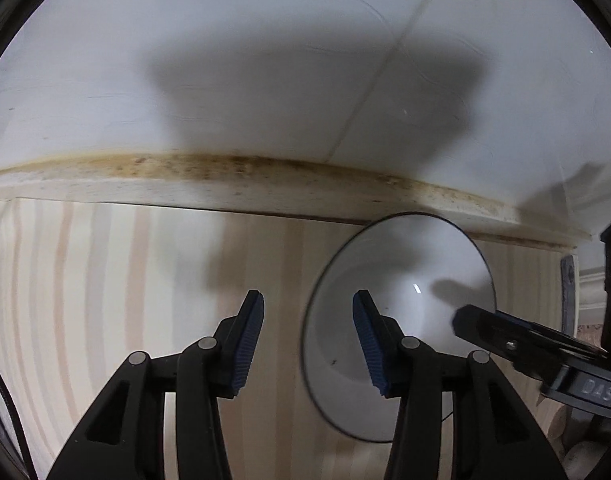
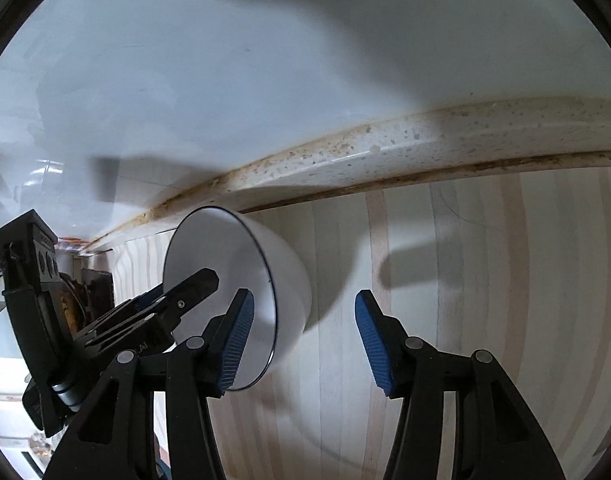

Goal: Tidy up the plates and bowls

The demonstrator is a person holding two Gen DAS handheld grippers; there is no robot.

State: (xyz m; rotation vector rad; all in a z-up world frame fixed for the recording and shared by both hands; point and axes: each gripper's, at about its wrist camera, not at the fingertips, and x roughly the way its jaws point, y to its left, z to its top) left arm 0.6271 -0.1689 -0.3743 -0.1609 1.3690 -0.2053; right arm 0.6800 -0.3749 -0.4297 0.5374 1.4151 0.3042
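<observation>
While both grippers gape empty, the bowl [image 1: 401, 320] sits between them.

The right gripper [image 2: 303, 334] was seen with its blue-padded jaws spread apart and nothing between them. A white bowl [image 2: 241, 280] with a thin dark rim stood on the striped wooden surface [image 2: 465, 280], ahead and left of the claw, partly hidden by the claw's left finger [image 2: 237, 340]. The left gripper [image 2: 193, 284] was observed further left, its tip at the bowl's rim. A stained ledge [image 2: 385, 152] was recorded beyond the claw, below a white wall [image 2: 225, 60].
</observation>
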